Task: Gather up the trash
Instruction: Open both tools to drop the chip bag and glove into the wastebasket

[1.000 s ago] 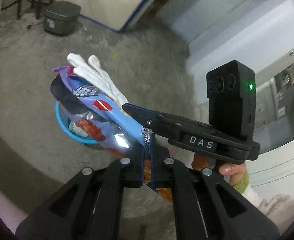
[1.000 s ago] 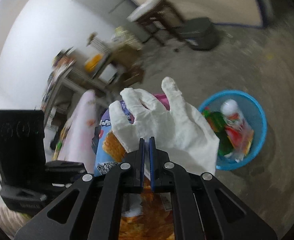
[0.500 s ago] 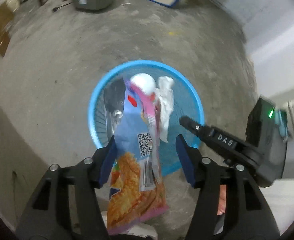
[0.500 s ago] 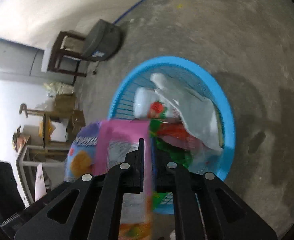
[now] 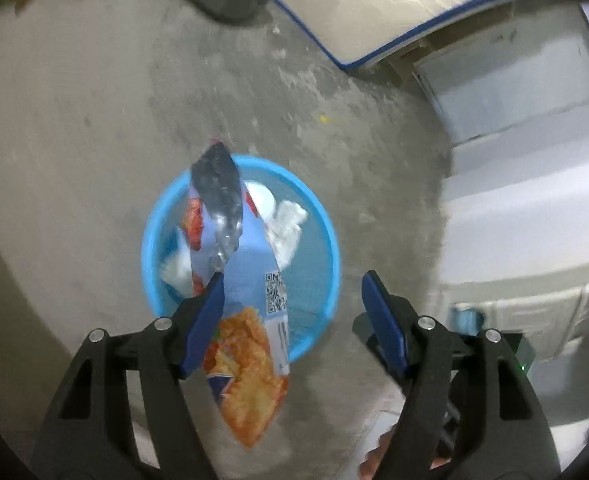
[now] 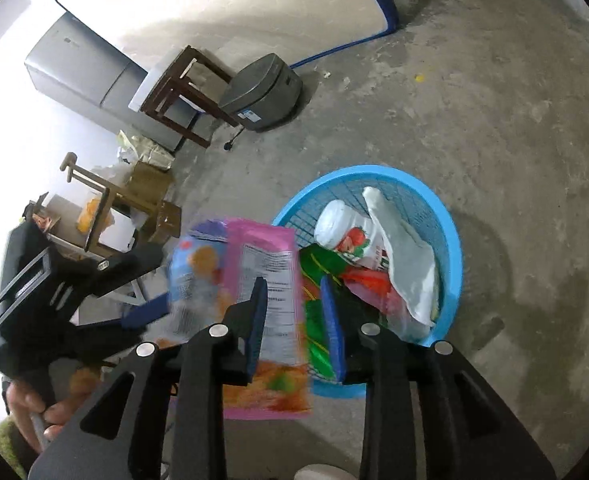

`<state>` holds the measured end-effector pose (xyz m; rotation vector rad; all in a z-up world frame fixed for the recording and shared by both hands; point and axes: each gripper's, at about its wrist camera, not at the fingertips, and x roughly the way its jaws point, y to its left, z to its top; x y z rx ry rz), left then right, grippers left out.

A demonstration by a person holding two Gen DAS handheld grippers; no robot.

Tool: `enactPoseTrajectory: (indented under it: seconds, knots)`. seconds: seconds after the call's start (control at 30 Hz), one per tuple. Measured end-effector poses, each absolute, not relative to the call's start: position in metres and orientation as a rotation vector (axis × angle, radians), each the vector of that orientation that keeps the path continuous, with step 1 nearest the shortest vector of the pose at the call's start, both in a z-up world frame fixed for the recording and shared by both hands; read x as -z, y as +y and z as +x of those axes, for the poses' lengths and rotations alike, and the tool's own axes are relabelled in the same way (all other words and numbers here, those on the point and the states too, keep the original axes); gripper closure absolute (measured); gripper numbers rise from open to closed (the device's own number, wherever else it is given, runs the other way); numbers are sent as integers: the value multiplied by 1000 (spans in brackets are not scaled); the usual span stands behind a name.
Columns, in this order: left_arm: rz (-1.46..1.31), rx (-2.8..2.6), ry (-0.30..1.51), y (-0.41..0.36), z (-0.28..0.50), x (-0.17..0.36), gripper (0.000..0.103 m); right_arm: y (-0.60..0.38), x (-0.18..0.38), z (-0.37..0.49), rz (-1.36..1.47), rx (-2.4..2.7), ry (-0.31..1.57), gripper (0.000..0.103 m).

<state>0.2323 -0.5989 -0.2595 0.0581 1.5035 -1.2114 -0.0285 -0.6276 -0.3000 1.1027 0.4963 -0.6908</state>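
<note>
Left tool (image 5: 292, 286): jaws opening wide; snack bag (image 5: 246, 320) against its left pad, free of the right one
Snack bag: hangs between both tools, tip over the blue basket (image 5: 326, 240) ahead
Right tool (image 6: 292, 294): jaws opening, same bag (image 6: 268, 292) between them, pads look clear
Handling: light, thin, slippery crinkly film; looks empty, flutters; best pinched at a flat sealed edge
Basket: holds a bottle (image 6: 336, 224), wrappers, white glove (image 6: 404, 256)

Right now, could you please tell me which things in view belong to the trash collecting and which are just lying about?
Belonging to the job:
blue basket
snack bag
white glove
left gripper, jaws opening
right gripper, jaws opening

Just lying about:
grey appliance
wooden stool
fridge
</note>
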Motion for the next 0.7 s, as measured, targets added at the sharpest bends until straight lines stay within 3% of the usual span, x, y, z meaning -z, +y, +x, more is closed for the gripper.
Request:
enactPoseTrajectory:
  seconds: [0.13, 0.23, 0.37, 0.7]
  knots:
    - [40, 1177, 1568, -605, 224, 283, 33, -624, 300, -34, 1071, 702, 535, 75]
    - [39, 1149, 1553, -603, 225, 288, 24, -614, 298, -36, 1061, 701, 549, 75]
    - [8, 1126, 1583, -600, 228, 289, 24, -594, 290, -17, 951, 624, 596, 75]
    - [-42, 1082, 1429, -577, 252, 219, 23, -617, 337, 27, 955, 639, 771, 75]
